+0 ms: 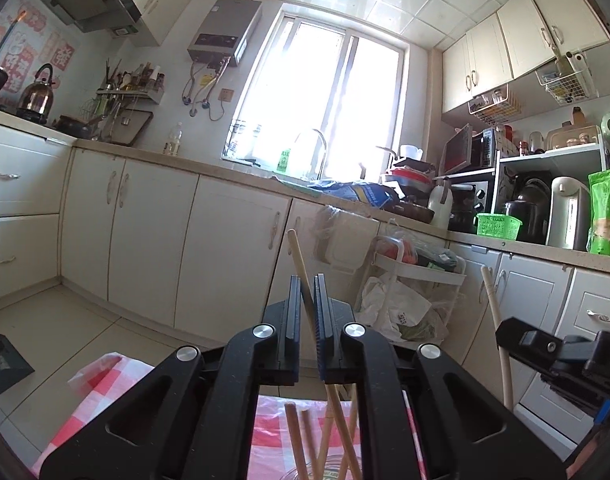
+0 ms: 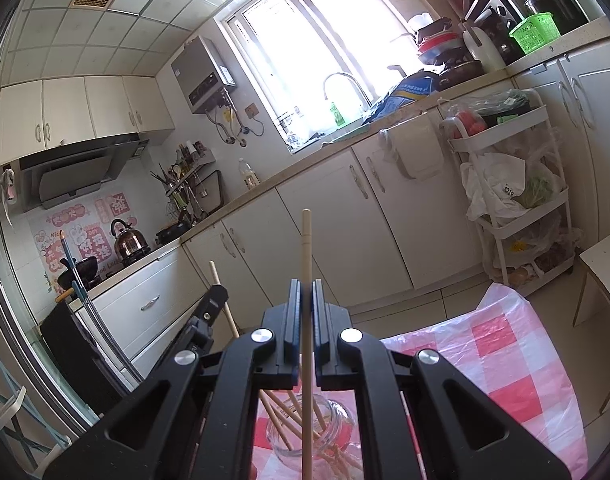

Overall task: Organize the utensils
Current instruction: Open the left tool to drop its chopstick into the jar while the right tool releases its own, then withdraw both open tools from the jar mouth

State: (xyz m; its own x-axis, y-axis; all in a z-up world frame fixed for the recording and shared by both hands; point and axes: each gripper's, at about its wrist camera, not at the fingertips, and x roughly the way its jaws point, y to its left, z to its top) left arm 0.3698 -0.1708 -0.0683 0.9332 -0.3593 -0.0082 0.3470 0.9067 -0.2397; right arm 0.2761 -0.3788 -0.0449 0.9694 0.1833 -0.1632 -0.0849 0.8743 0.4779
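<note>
- Both hand-held grippers are hovering above a table: the left gripper (image 1: 307, 280) is pinching a wooden chopstick (image 1: 301, 268) between its closed fingers, and the stick is leaning up and to the left past the fingertips.
- In its own wrist view, the right gripper (image 2: 304, 284) is clamping a paler chopstick (image 2: 306, 240) that is standing almost upright, its upper end poking well above the fingers and its lower end hanging down over the jar.
- In the left wrist view, the right gripper (image 1: 545, 346) is showing at the right edge with its pale stick (image 1: 495, 312) rising from it; in the right wrist view, the left gripper (image 2: 209, 320) is sitting to the left, just beside, with its stick (image 2: 223, 300) tilting up and left.
- Covering the table is a red-and-white checked tablecloth (image 2: 505, 360), which is draping over the far edge.
- Sitting on that cloth directly below the grippers is a clear glass jar (image 2: 337, 420), near the middle of the covered part in view.
- Several more wooden chopsticks (image 2: 283, 412) are leaning inside the jar at crossed angles; the left wrist view is catching their upper ends (image 1: 295, 436) under the gripper frame.
</note>
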